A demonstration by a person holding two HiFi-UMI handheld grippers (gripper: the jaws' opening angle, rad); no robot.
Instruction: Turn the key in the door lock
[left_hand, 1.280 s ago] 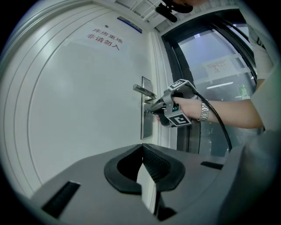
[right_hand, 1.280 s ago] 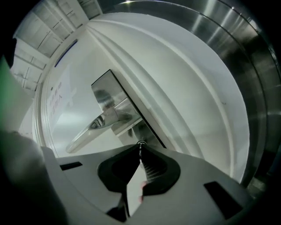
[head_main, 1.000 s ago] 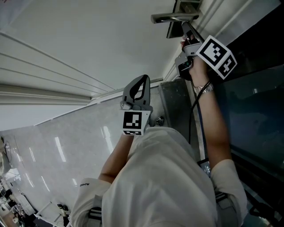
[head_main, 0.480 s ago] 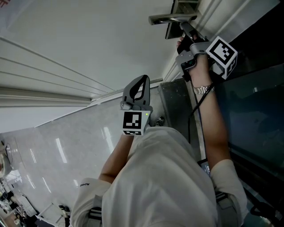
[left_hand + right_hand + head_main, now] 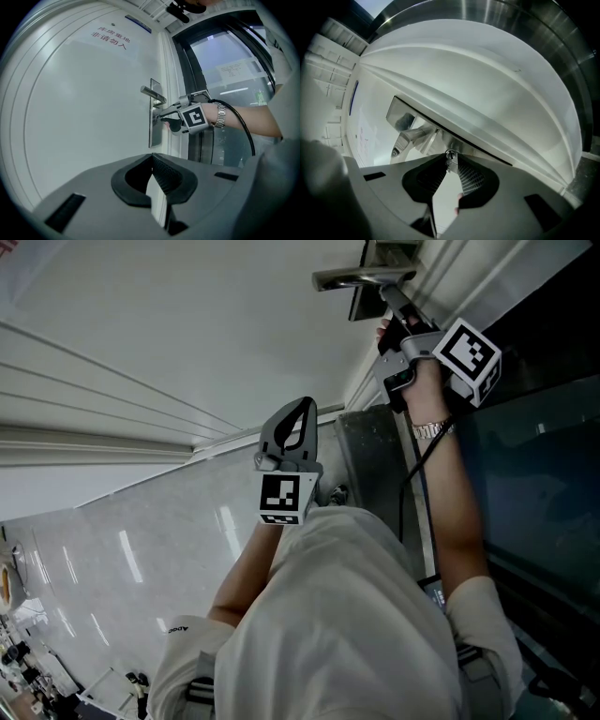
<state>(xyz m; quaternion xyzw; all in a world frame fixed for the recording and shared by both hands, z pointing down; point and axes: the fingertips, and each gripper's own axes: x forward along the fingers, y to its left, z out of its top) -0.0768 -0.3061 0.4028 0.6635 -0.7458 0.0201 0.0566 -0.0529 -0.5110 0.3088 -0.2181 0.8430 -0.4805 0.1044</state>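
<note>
Plainly small and silvery, key (image 5: 451, 154): ring-shaped head, seen edge-on, seated in the steel lock plate (image 5: 156, 136) of the white door (image 5: 84, 117), just below the lever handle (image 5: 152, 93). In head view, at 1 o'clock, near the top edge.

Right gripper (image 5: 452, 159) up against the plate. Jaws just been easing apart, now narrowly parted, key head between the tips, pads not pressing on it.

Left gripper (image 5: 151, 158) well back from the door, lock plate at 12 o'clock of its tips in its own view. Jaws closed tip to tip, nothing between.

Writing: two lines of red Chinese characters (image 5: 108, 38) at 11 o'clock on the door, roughly 库房重地 / 非请勿入. Blue strip label (image 5: 138, 23) above them, too small to read. Paper notice (image 5: 236, 70) behind the glass at 2 o'clock, illegible.
</note>
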